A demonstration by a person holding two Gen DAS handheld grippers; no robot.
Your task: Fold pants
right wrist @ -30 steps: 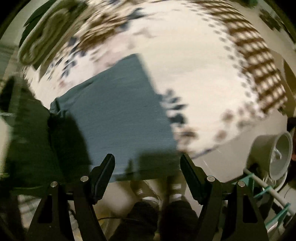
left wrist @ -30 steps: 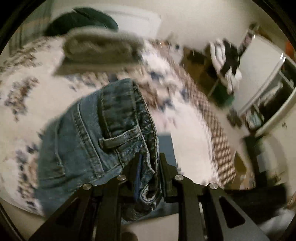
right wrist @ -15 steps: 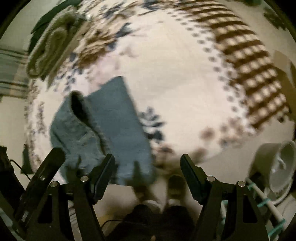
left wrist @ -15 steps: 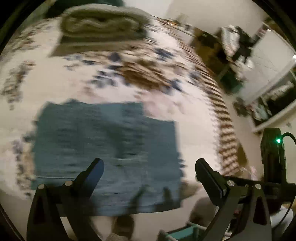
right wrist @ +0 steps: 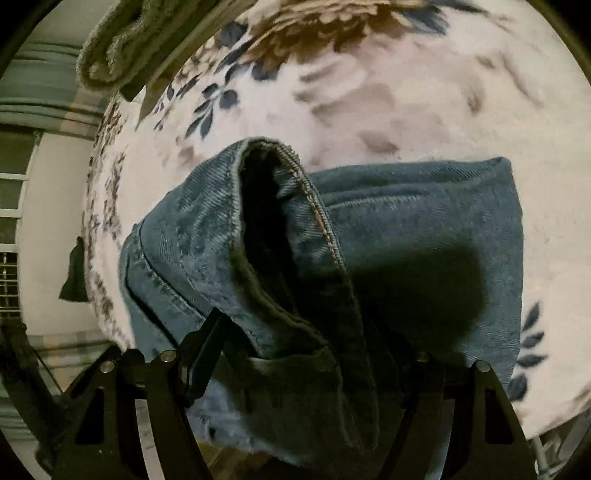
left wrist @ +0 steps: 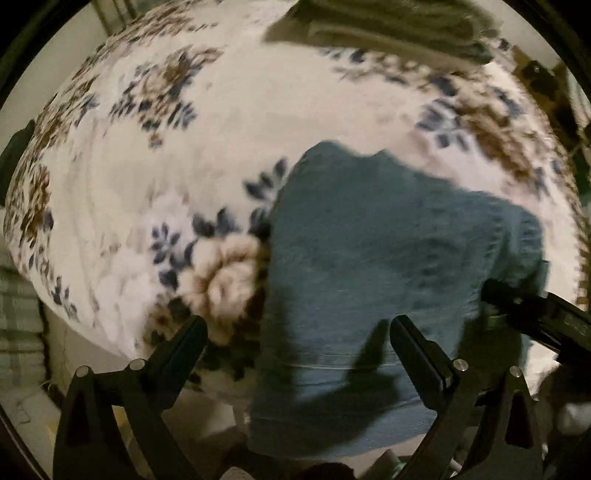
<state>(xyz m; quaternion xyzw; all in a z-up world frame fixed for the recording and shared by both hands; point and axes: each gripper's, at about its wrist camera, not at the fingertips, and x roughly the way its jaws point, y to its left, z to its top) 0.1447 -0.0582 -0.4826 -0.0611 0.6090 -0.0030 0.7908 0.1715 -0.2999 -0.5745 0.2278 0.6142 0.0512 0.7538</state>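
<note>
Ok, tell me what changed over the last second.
The left gripper let go of the jeans and its jaws now stand open above them. The right gripper moved in around the raised denim fold. The folded towel stayed on the floral blanket.

Lying on the bedspread (left wrist: 229, 122) at its near edge, the pants (left wrist: 388, 258), with the folded towel (left wrist: 391, 27) sitting on the bedspread well behind the pants, the left gripper (left wrist: 297, 341) hovering before the pants.

1 pants (left wrist: 388, 251), perhaps 1 towel (left wrist: 388, 26)
</note>
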